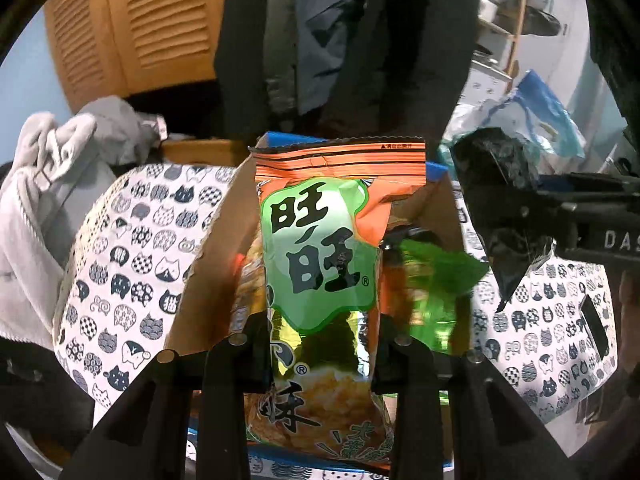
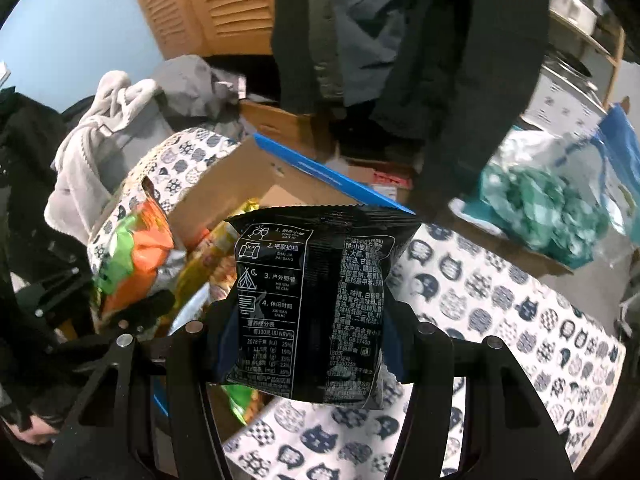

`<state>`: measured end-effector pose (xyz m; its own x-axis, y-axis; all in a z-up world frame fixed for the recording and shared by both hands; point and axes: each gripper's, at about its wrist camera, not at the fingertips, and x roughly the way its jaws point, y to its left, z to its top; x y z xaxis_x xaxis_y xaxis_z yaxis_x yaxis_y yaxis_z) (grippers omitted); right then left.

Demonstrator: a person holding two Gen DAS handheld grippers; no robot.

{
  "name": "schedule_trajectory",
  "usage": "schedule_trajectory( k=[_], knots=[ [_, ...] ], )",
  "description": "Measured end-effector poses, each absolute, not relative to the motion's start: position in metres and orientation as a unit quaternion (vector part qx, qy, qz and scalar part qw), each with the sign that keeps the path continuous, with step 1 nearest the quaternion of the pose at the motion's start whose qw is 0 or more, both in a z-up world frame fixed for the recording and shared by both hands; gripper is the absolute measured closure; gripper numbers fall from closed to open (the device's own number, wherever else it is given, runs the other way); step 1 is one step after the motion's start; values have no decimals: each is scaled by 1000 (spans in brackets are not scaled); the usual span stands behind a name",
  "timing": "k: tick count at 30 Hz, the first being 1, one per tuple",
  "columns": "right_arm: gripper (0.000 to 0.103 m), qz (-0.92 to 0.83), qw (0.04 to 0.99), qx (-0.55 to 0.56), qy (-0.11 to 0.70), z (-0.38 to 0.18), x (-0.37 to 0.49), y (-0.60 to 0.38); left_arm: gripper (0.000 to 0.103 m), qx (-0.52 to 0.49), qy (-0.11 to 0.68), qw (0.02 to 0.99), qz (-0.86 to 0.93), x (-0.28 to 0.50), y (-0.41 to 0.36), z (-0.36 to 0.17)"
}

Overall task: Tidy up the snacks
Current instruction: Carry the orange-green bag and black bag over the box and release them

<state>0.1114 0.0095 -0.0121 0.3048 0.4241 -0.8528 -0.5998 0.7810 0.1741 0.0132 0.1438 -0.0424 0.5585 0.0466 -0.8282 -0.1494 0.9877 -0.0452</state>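
Behind you stand a louvred wooden door (image 1: 160, 12), a pale blue wall (image 2: 80, 20), hanging dark coats (image 2: 460, 60) and a wooden shelf rack (image 2: 592, 52).

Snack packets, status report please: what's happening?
Left gripper shut on orange-green packet. Right gripper shut on black packet. Both over cardboard box. Nothing in the way.

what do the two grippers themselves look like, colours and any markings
Both the left gripper and right gripper are matte black, angular frames with small round silver screw heads. In the left wrist view, the right one's side carries white letters "DAS".
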Motion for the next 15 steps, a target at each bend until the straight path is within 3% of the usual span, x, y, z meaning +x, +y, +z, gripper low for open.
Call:
schedule_trajectory(
  k=[10,15],
  knots=[
    [43,333,783,-101,515,-35,118,48,69,-85,480,870,72,17,169,-56],
    [31,335,786,-90,512,-32,120,51,62,-88,487,865,86,16,175,-61]
  ],
)
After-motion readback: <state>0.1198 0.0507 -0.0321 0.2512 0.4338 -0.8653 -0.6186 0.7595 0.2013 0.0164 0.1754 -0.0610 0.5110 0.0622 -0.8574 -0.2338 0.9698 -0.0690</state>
